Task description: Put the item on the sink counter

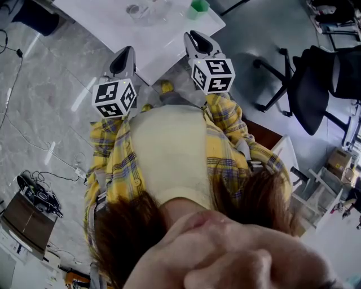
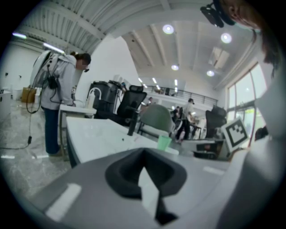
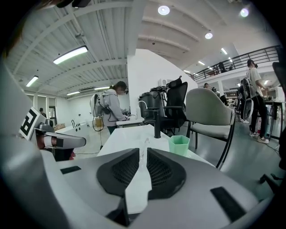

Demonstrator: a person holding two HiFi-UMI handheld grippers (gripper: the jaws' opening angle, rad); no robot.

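While nothing is held, the left gripper [image 2: 144,154] is seen closed and the right gripper [image 3: 142,154] nearly so, with a thin slit left. Farther on, the pale green faceted plastic cup [image 3: 179,145], judged the item, is stood upright on the white rectangular table [image 3: 129,134], just right of the nearer right gripper.

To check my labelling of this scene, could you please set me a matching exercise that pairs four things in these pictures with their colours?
Things:
1. cup
2. table
3. shirt
4. office chair

Colours:
A. black
B. yellow plaid
C. green
D. white

Right pairs: 1-C, 2-D, 3-B, 4-A.
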